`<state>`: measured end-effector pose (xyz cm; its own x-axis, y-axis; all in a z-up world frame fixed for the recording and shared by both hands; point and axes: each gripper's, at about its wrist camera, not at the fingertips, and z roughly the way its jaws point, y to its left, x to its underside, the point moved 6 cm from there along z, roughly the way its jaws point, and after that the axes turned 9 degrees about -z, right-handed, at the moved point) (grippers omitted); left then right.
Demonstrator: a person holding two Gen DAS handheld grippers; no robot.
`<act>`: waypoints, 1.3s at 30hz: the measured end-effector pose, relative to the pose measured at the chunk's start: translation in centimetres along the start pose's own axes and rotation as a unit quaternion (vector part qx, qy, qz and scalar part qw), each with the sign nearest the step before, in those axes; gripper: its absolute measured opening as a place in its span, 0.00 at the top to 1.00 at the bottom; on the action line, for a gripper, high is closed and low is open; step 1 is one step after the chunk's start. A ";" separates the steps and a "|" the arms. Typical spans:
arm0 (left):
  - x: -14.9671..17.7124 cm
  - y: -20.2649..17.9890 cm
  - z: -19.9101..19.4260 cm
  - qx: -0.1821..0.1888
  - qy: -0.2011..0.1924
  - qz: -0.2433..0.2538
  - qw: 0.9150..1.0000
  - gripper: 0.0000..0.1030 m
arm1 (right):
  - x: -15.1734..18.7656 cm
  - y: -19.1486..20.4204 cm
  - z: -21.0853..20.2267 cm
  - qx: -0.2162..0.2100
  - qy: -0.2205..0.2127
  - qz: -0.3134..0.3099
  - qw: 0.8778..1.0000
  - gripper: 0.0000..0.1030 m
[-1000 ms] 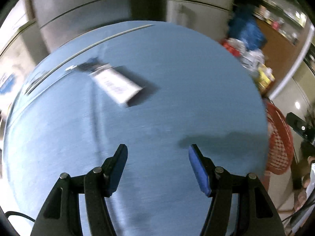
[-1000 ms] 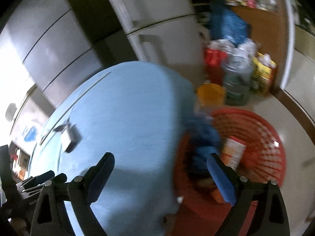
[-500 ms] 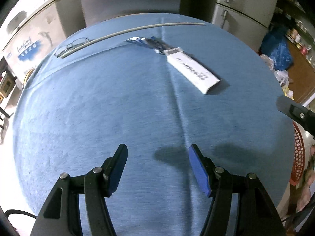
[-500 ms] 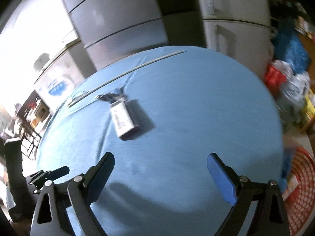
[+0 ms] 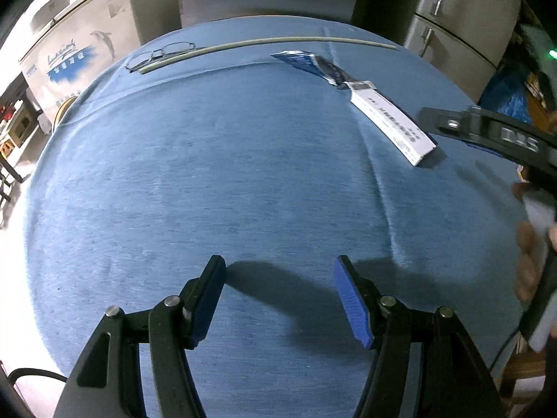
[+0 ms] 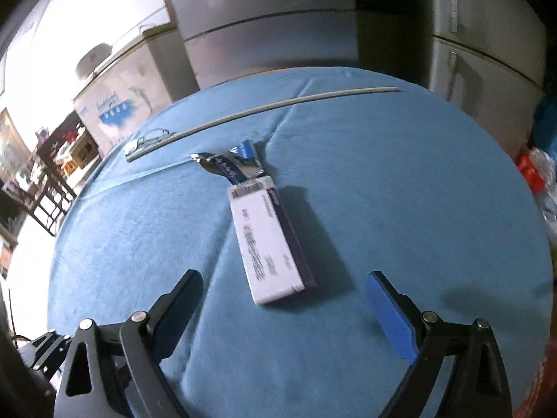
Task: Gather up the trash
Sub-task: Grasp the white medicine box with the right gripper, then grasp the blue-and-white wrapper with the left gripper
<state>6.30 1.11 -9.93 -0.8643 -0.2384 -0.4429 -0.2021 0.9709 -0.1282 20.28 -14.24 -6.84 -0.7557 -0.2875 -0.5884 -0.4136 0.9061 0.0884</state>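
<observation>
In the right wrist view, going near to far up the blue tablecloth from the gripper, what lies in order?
right gripper → long white and purple carton → crumpled blue foil wrapper → long thin pale rod → grey refrigerators.

White box (image 6: 268, 244) carrying blurred unreadable print, chest freezer (image 5: 78, 55) with illegible script logo, nothing else legible

Print on the white box (image 6: 268, 244) is too blurred to read — the wrapper (image 6: 229, 167) behind it likewise
</observation>
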 end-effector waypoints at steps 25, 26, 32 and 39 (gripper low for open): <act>-16.1 -6.2 4.3 0.041 -0.052 -0.035 0.997 0.32 | 5.8 -3.9 -1.1 -0.015 0.018 0.053 0.998 0.49; -16.8 -6.7 5.0 0.038 -0.051 -0.033 0.997 0.32 | 5.9 -4.0 -1.2 -0.016 0.018 0.054 0.998 0.49; -19.2 -7.8 8.5 0.010 -0.034 -0.038 0.999 0.32 | 6.0 -4.0 -1.2 -0.019 0.015 0.056 0.998 0.49; -19.3 -7.2 8.9 0.078 -0.013 -0.052 0.996 0.69 | 6.1 -4.0 -1.3 -0.018 0.013 0.060 0.998 0.49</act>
<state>28.48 -1.44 -8.36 -0.8302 -0.3397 -0.4420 -0.2142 0.9264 -0.3096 16.69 -20.02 -9.72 -0.8136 -0.1871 -0.5506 -0.3373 0.9231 0.1847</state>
